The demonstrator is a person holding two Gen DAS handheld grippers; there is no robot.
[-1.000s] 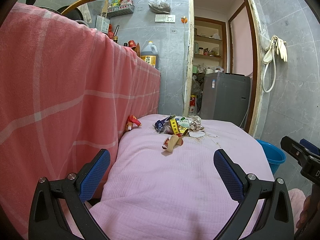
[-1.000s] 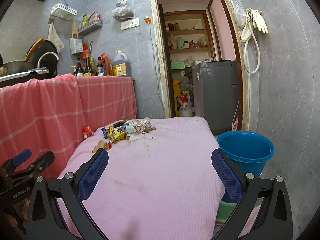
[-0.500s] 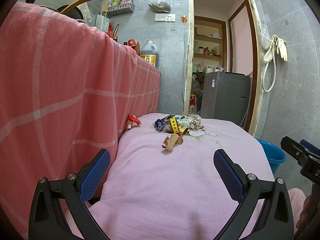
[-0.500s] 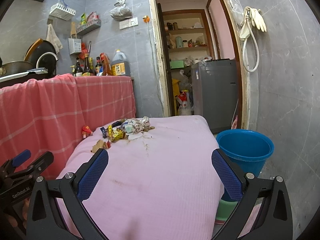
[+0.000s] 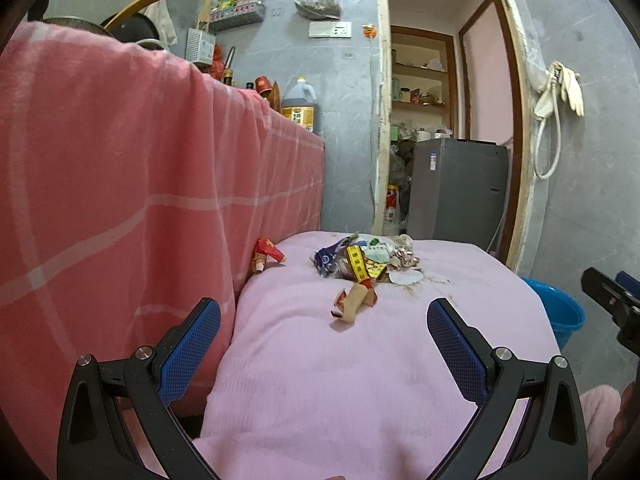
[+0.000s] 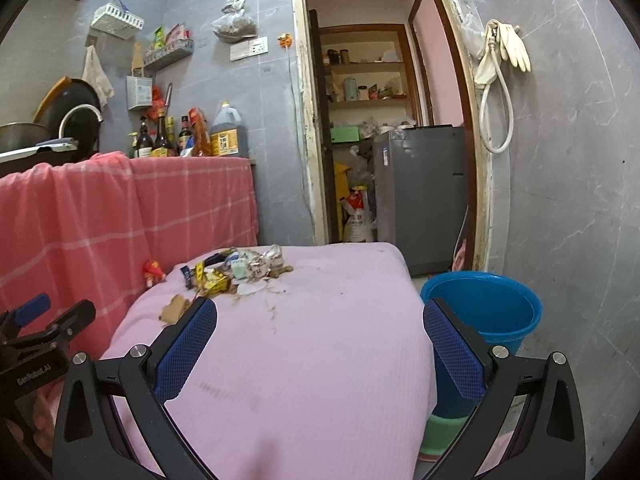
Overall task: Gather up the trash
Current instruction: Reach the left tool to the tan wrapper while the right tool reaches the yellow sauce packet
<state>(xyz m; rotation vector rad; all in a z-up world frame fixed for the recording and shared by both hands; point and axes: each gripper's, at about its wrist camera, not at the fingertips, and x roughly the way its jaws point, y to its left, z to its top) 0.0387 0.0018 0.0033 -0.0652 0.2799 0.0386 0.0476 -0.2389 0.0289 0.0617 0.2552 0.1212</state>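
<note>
Nothing collected yet, by the look of it. Pink-covered table (image 6: 320, 360) bearing all the trash at its far end: wrapper pile (image 5: 360, 260), tan torn wrapper (image 5: 354, 300) nearer, red wrapper (image 5: 266, 252) against the pink checked cloth (image 5: 120, 200). Blue bucket (image 6: 480, 308) on the floor off the table's right edge, seemingly empty. Left gripper (image 5: 324, 344) and right gripper (image 6: 320, 344) both spread wide, holding nothing, well short of the pile. No obstacle between; only crumbs and a brown stain (image 6: 272, 308).
</note>
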